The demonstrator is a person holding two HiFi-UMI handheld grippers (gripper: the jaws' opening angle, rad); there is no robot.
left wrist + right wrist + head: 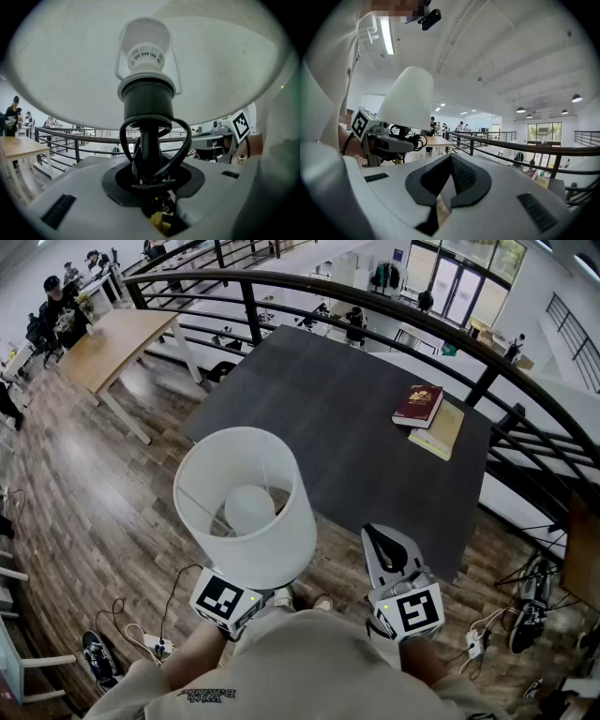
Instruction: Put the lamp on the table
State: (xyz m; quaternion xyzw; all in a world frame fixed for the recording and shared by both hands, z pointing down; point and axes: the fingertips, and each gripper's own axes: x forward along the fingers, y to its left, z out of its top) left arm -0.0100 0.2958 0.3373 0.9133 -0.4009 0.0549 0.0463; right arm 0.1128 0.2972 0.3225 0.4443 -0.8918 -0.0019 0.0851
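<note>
The lamp's white shade [281,549] shows from above in the head view, with the bulb [249,508] inside it. It hangs upright over the wood floor, just short of the dark table's [347,418] near edge. My left gripper [151,174] is shut on the lamp's black stem [147,140], with the black cord looped around it. In the head view the shade hides its jaws and only its marker cube [225,601] shows. My right gripper [386,545] is to the right of the lamp, jaws together with nothing between them; from the right gripper view the shade [407,98] is at the left.
Two books, a red one [418,405] and a tan one [439,429], lie at the table's far right. A black railing [506,367] runs behind the table. A wooden table [117,338] stands at the upper left, with people beyond it. Cables [141,634] trail on the floor.
</note>
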